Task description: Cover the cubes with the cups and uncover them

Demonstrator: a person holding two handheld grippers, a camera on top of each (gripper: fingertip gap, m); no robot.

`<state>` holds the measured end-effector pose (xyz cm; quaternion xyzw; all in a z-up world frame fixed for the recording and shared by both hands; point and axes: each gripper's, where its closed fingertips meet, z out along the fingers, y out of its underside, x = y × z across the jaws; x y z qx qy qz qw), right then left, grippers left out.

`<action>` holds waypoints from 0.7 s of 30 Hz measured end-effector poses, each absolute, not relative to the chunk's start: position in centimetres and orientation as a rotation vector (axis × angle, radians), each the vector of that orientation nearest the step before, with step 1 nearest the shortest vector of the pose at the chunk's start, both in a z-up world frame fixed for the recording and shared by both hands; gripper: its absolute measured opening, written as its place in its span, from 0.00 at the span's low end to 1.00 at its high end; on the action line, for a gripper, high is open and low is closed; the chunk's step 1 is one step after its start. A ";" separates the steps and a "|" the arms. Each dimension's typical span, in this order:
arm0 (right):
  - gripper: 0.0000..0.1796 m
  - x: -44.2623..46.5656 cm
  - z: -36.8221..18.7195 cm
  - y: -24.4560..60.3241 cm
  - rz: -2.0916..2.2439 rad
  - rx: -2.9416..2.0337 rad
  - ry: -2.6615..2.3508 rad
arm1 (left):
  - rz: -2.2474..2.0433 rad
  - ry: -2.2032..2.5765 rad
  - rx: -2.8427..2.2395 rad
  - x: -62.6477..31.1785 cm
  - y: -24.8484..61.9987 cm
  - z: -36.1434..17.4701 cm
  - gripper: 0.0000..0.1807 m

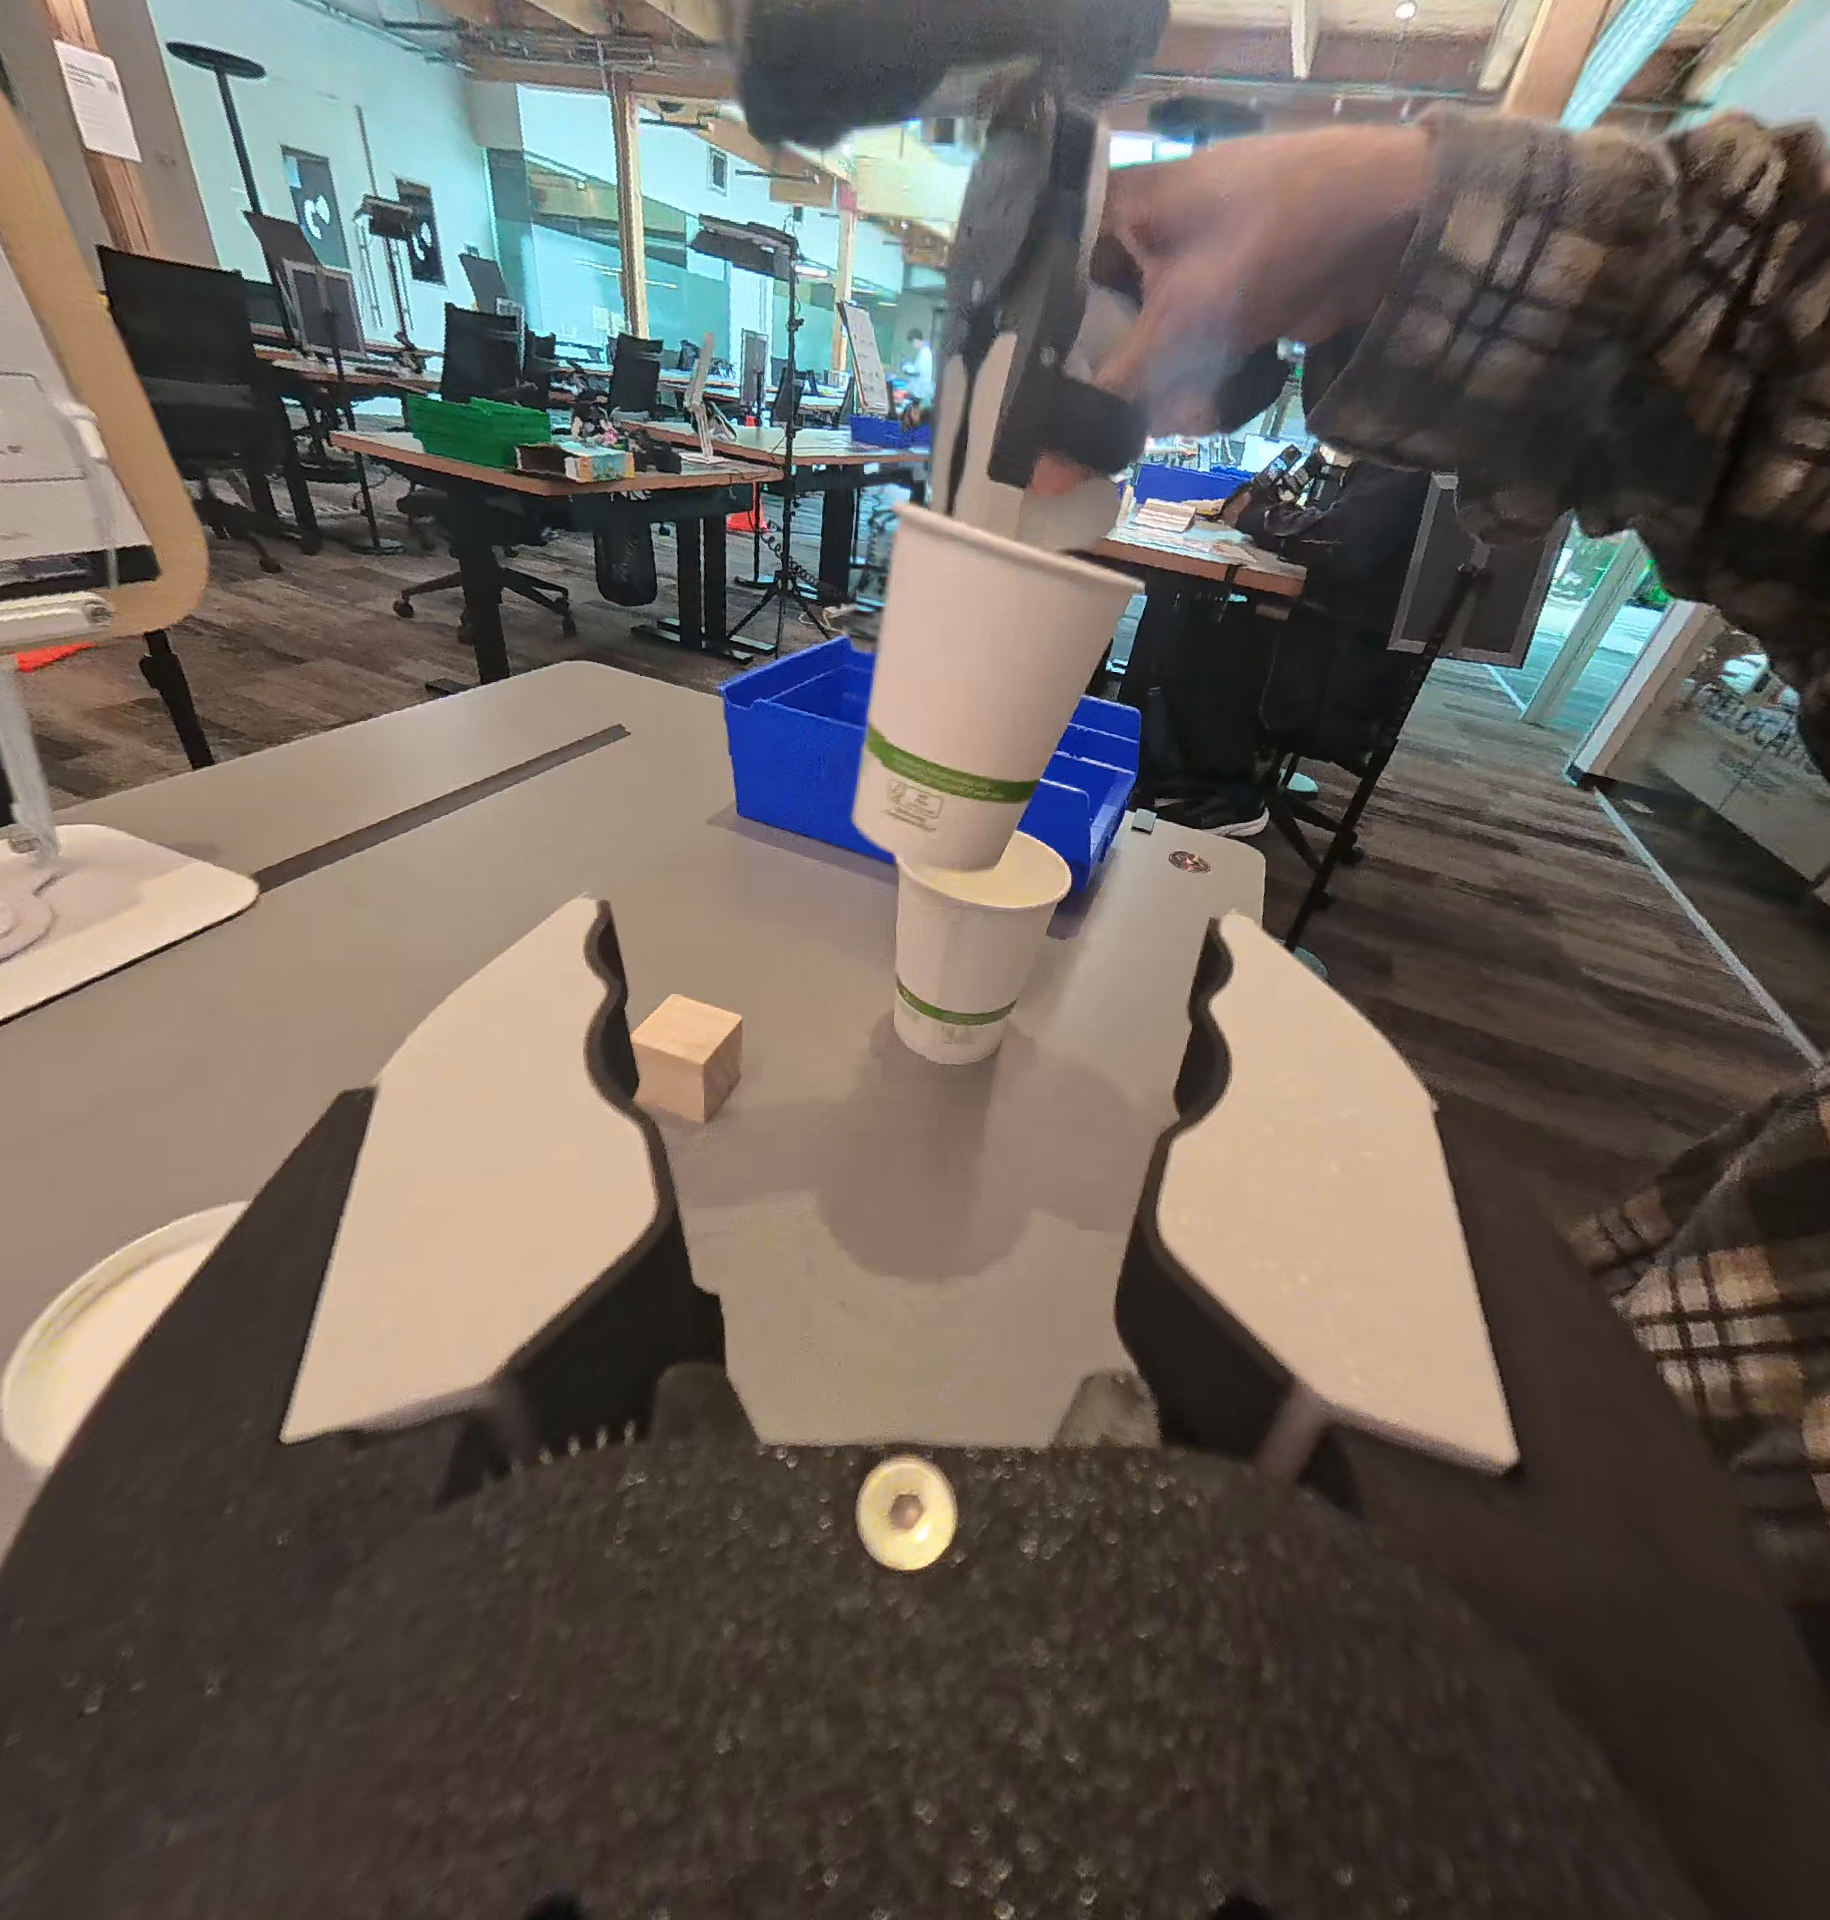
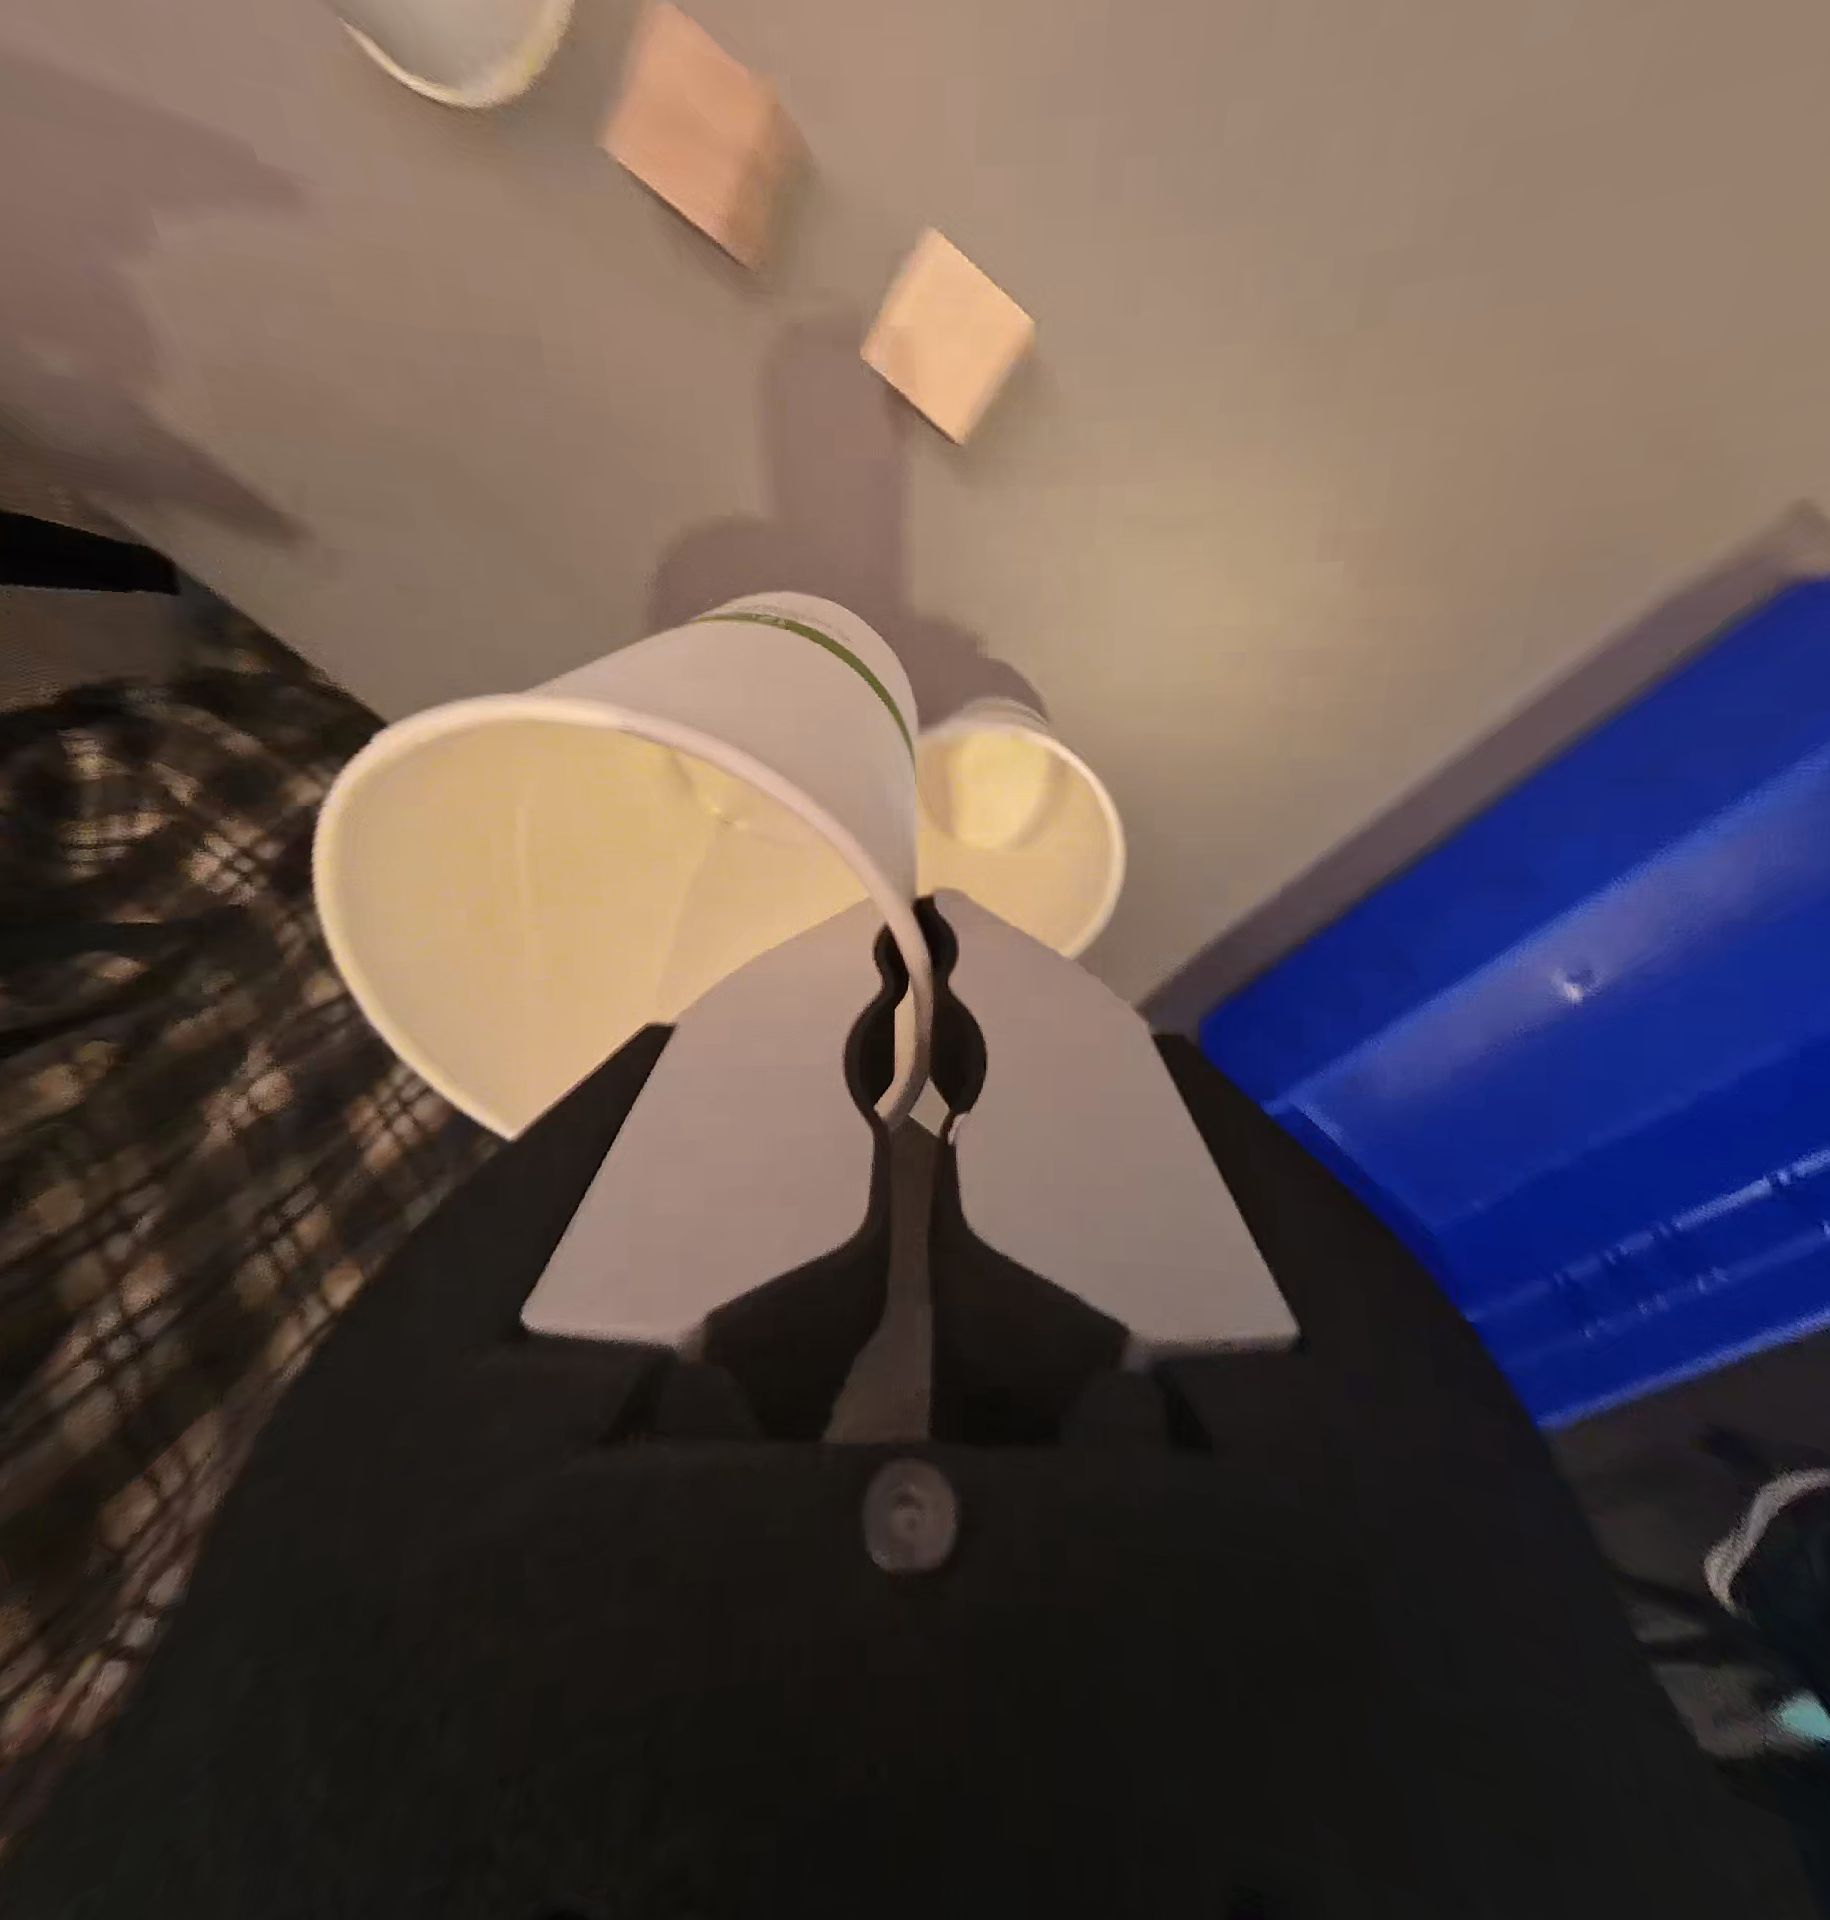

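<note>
The right gripper [image 2: 916, 914] has its jaws pinched together on the rim of a white paper cup [image 2: 620, 852] with a green band, holding it in the air, mouth up and tilted, above the grey table [image 2: 1306, 312]. In the left wrist view that lifted cup [image 1: 984, 696] hangs with its base just over the mouth of a second, smaller-looking paper cup [image 1: 968, 961] that stands upright on the table in front of a blue plastic bin [image 1: 797, 748]. The left gripper [image 1: 906, 997] has its jaws spread wide and holds nothing; a wooden cube [image 1: 687, 1055] sits uncovered on the table beside its left finger. The right wrist view shows two wooden cubes [image 2: 947, 332] [image 2: 703, 130] lying bare and near each other, with a third cup's rim [image 2: 454, 42] at the top edge. A plaid sleeve [image 1: 1617, 343] reaches in from the right
</note>
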<state>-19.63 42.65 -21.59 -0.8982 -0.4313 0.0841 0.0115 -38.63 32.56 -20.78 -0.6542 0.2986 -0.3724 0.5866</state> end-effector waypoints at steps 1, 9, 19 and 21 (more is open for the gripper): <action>0.00 -18.4 -22.0 42.9 0.240 -2.824 -1.323 | -0.869 0.682 -1.513 -39.3 32.4 -20.5 0.57; 0.00 -14.9 -25.1 43.3 0.105 -2.895 -1.283 | -0.868 0.622 -1.452 -43.0 31.9 -18.9 0.53; 0.01 -14.6 -29.0 42.6 -0.003 -2.936 -1.365 | -0.873 0.617 -1.464 -43.8 32.0 -19.0 0.52; 0.13 -14.5 -29.8 42.6 -0.002 -2.933 -1.370 | -0.870 0.625 -1.468 -43.7 32.0 -19.1 0.52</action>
